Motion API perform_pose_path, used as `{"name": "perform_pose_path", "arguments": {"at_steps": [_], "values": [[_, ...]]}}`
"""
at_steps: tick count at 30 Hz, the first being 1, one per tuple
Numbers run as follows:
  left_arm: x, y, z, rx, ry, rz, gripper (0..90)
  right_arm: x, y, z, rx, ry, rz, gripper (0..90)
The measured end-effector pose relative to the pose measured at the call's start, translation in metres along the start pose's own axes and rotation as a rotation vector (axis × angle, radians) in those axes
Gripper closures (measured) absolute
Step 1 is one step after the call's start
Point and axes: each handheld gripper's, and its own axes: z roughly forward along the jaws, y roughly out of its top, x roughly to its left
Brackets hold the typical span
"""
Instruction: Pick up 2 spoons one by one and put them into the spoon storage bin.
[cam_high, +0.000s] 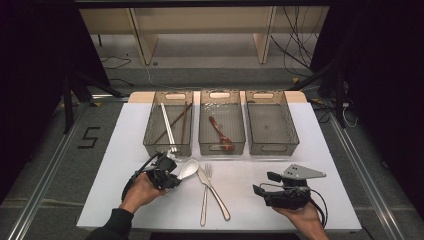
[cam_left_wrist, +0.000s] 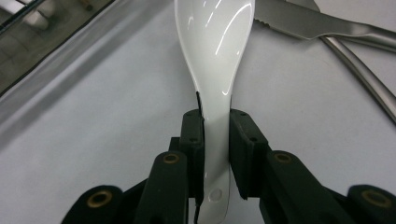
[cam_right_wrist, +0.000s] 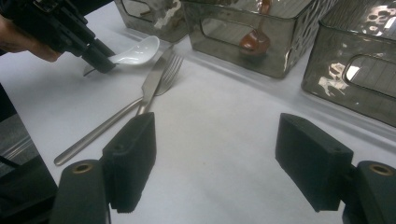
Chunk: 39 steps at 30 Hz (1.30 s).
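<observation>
Grasp step: left gripper is clamped on the handle of the white spoon, pads pressing both sides of the shaft near its end. Spoon lies on the white table, just in front of the left bin and just left of the knife and fork, which lie crossed. Long axis in the high view runs from the gripper at lower left up to the bowl at upper right; bowl points toward the gap between the left and middle bins, hollow side up. In the left gripper view the spoon runs straight out along the jaw line, so the grip looks well aligned. Right gripper rests at the right side of the table in the person's hand, jaws wide apart with nothing between them, aimed toward the cutlery. Bins: left one holds chopsticks and what looks like a pale straight utensil, middle bin holds a reddish-brown spoon, right bin looks empty. Judgement: sorting cutlery by type, so this spoon likely goes with the other spoon in the middle bin. Next move calls for a straight lift to clear the knife tip beside the bowl, then carry over the bin wall and lower before release. Glazed handle could slip or pivot in the pads if tilted.
</observation>
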Motion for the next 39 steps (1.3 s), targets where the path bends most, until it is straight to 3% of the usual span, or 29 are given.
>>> {"name": "perform_pose_path", "arguments": {"at_steps": [9,16,23,39], "values": [[0.001,0.003,-0.01,-0.056,-0.034,-0.008,76.1,0.0,0.0,0.0,-0.002,0.002,-0.001,29.9],[0.002,0.009,-0.021,-0.142,-0.077,-0.029,76.2,0.0,0.0,-0.002,-0.01,0.001,0.002,29.7],[0.002,0.023,-0.032,-0.233,-0.088,-0.037,76.3,-0.001,0.001,-0.002,-0.029,0.002,0.006,27.9],[0.009,0.062,-0.033,-0.285,-0.122,-0.056,76.3,-0.001,0.001,-0.003,-0.034,0.009,0.0,26.8]]}}
